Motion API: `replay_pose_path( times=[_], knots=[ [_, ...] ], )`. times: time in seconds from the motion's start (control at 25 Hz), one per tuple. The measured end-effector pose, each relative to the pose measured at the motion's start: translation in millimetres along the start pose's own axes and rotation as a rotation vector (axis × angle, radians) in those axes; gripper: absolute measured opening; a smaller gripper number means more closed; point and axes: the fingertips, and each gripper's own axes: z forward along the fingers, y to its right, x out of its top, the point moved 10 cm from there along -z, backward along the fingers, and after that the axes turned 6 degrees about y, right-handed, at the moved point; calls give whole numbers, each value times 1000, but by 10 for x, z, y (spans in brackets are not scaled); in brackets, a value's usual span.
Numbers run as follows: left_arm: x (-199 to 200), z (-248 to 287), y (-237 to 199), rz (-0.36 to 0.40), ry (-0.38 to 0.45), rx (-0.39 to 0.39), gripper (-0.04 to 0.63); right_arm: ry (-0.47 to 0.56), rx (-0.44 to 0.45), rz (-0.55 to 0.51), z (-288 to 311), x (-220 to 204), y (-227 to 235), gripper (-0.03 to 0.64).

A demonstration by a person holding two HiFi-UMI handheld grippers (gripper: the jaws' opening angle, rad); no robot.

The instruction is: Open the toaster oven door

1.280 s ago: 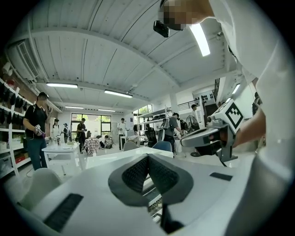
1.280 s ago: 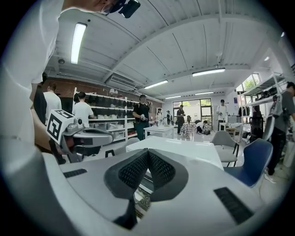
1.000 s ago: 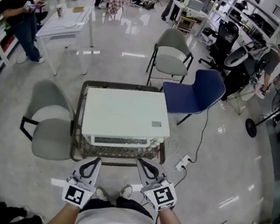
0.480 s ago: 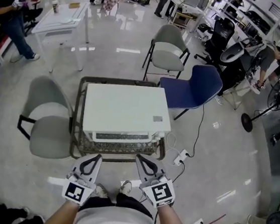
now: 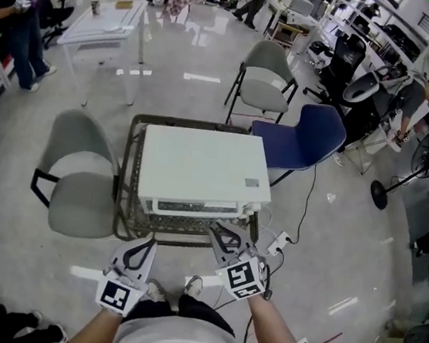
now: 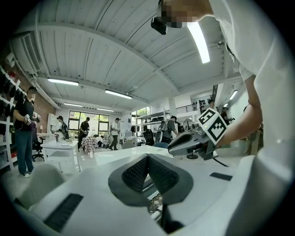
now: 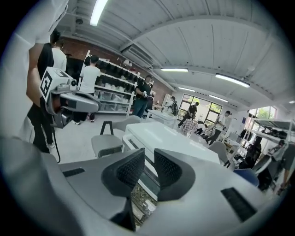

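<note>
A white toaster oven (image 5: pixel 200 165) stands on a low wicker table (image 5: pixel 128 195), its front door (image 5: pixel 194 207) closed and facing me. My right gripper (image 5: pixel 221 234) is just before the door's right part, apart from it. Its jaws are opening, with a narrow gap and nothing between them (image 7: pixel 148 161). The oven's top (image 7: pixel 170 138) lies beyond them. My left gripper (image 5: pixel 142 246) hangs lower and to the left, short of the table edge, its pads pressed together on nothing (image 6: pixel 148 159). The oven's top (image 6: pixel 122 154) shows past it.
A grey chair (image 5: pixel 76 189) stands left of the table, and a blue chair (image 5: pixel 299 142) and a second grey chair (image 5: pixel 264 84) behind it to the right. A power strip and cable (image 5: pixel 276 248) lie on the floor at the right. People stand at the back left.
My right gripper has moved forward and up toward the oven's front, and its jaws have parted a little. The left gripper has stayed where it was.
</note>
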Motion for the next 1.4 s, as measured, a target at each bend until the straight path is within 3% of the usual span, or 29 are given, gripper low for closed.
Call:
replay_pose_path(
  times=[0.08, 0.4, 0.64, 0.96, 1.4],
  knots=[
    [-28, -70, -22, -15, -8, 10, 17, -39, 24, -38, 115, -18, -4, 96],
    [-229, -299, -53, -60, -37, 6, 17, -184, 63, -230, 555, -169, -131, 98],
    [-250, -374, -78, -69, -36, 12, 17, -300, 86, -299, 755, -293, -72, 119],
    [-268, -458, 12, -74, -45, 56, 17, -407, 90, -336, 823, -547, 115, 139],
    [-184, -406, 107, -50, -48, 60, 17, -400, 126, -308, 805, -583, 152, 149]
  ],
)
